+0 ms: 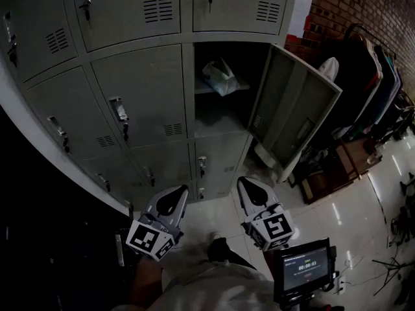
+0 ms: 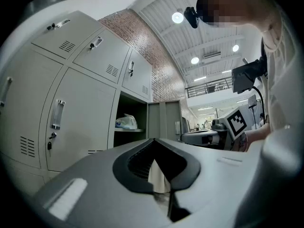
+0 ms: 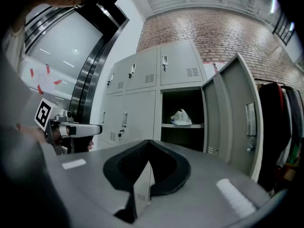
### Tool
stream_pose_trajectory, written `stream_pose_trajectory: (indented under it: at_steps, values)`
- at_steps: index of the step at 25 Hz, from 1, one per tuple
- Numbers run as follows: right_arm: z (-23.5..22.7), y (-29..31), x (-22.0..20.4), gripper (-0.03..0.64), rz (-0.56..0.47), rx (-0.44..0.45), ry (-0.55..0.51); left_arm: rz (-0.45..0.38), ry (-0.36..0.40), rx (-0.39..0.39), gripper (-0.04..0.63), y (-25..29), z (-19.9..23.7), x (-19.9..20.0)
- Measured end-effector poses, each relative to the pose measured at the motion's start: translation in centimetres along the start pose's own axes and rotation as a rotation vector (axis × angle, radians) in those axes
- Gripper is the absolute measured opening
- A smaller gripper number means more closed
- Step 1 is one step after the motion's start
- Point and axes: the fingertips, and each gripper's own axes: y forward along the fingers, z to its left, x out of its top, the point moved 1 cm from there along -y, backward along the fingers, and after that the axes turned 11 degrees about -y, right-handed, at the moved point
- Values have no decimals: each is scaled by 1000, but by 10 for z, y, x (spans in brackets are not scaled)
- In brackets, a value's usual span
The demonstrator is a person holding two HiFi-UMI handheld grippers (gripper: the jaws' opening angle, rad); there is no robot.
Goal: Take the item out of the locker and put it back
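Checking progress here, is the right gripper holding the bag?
No, the bag lies on the locker shelf, away from the shut right gripper.

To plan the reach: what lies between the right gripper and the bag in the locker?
Nothing: the right gripper view shows bare air from right gripper to bag, door swung aside.

Left gripper (image 1: 171,201), right gripper (image 1: 253,192): side by side, jaws together, empty.
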Motion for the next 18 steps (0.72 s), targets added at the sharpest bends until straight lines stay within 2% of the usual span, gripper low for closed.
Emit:
stream_pose_trajectory:
  at_steps: [6, 13, 18]
  values:
    - [-29, 50, -5, 0, -30, 30, -9, -13, 31, 14, 5, 44, 34, 6]
    - [-86, 117, 6, 0, -65, 73, -45, -30, 74, 35, 5, 115, 70, 25]
    - [-107, 146, 5, 0, -57, 83, -55, -30, 64, 42, 5, 143, 87, 26]
